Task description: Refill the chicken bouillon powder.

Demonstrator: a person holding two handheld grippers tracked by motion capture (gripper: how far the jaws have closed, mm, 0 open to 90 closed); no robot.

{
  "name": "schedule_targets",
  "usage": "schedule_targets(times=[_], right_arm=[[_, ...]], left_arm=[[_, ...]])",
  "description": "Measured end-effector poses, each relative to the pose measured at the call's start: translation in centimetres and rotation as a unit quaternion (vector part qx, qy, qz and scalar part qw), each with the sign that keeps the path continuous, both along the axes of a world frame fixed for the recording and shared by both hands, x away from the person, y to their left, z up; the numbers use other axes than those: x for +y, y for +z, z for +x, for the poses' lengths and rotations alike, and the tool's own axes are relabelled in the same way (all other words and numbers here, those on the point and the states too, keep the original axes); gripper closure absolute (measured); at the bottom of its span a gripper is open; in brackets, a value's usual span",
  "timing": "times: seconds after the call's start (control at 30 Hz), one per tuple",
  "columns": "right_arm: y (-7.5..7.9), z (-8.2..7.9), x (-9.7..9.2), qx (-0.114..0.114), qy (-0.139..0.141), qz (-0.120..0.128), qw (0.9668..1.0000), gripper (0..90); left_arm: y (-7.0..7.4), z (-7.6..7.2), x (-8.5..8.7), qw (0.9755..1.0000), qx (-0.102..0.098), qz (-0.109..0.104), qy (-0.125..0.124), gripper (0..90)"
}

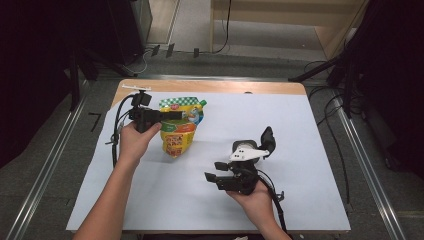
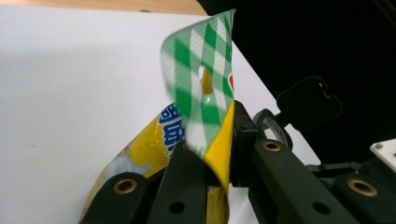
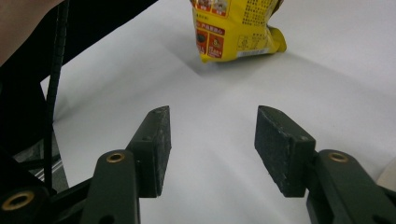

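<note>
On paper, left fingers (image 2: 219, 154) pinching pouch (image 2: 205, 93) (right apart)

The pouch (image 1: 179, 127) lies on the sheet (image 1: 300, 120) that covers the counter (image 1: 210, 86), on the left half, its top edge toward the far side and its narrow end toward the person. The left tool (image 1: 172, 115) comes in from the pouch's left and lies across its upper part; in the left gripper view the pouch's top corner (image 2: 205, 93) stands between the jaws, which are pressed against it. The right tool (image 1: 212, 179) sits on the sheet to the right of the pouch and nearer the person, well apart from it, pointing left. In the right gripper view the pouch (image 3: 233, 30) lies ahead of the parted jaws, bare sheet (image 3: 210, 140) between them.
</note>
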State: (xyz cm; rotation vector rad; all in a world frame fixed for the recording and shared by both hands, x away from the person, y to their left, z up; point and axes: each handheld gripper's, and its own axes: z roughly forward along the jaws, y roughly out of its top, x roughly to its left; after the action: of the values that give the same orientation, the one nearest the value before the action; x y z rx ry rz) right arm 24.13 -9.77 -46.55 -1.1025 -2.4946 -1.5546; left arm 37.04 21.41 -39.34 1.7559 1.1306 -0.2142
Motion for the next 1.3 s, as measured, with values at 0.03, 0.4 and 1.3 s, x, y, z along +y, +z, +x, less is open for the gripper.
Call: schedule_targets(times=[0.03,0.4,1.3], right_arm=[[0.1,0.0,0.0,-0.001,0.002,0.0,1.0,47.3],[0.6,0.6,0.1,-0.012,0.015,0.006,0.9998,48.9],[1.1,1.9,-0.9,-0.003,0.02,-0.008,0.9998,62.2]], left_arm=[[0.0,-0.2,0.1,1.0,-0.002,0.001,0.001,87.0],[-0.3,-1.7,1.1,0.9999,-0.007,0.008,0.004,82.5],[-0.3,-4.0,2.1,0.9993,-0.028,0.022,0.011,54.4]])
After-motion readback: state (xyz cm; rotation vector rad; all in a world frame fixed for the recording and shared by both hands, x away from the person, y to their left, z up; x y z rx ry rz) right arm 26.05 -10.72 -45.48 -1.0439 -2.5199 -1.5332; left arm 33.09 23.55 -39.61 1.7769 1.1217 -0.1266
